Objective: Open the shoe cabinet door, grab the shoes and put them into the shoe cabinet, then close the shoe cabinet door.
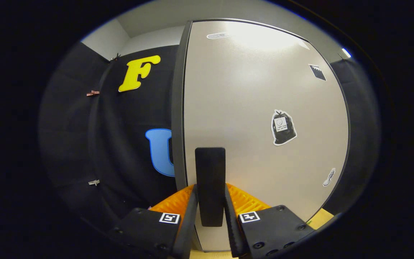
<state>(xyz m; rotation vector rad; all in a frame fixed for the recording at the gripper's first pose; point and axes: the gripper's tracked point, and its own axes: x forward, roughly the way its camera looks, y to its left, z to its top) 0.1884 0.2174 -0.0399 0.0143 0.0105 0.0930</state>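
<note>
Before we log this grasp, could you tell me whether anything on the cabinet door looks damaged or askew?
Nothing stands out: the gripper is closed on the black handle, which stands upright on the door. The door's stickers lie flat.

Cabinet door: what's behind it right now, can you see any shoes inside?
No. The shoe cabinet door covers the interior, so nothing inside shows. The gripper is shut on the black door handle. Beside the door's edge hangs the black booth cloth.

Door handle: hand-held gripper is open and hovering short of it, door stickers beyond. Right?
Not quite. In the gripper view the hand-held gripper is shut on the black door handle, one finger pressing each side. The stickers do sit beyond on the pale cabinet door.
</note>
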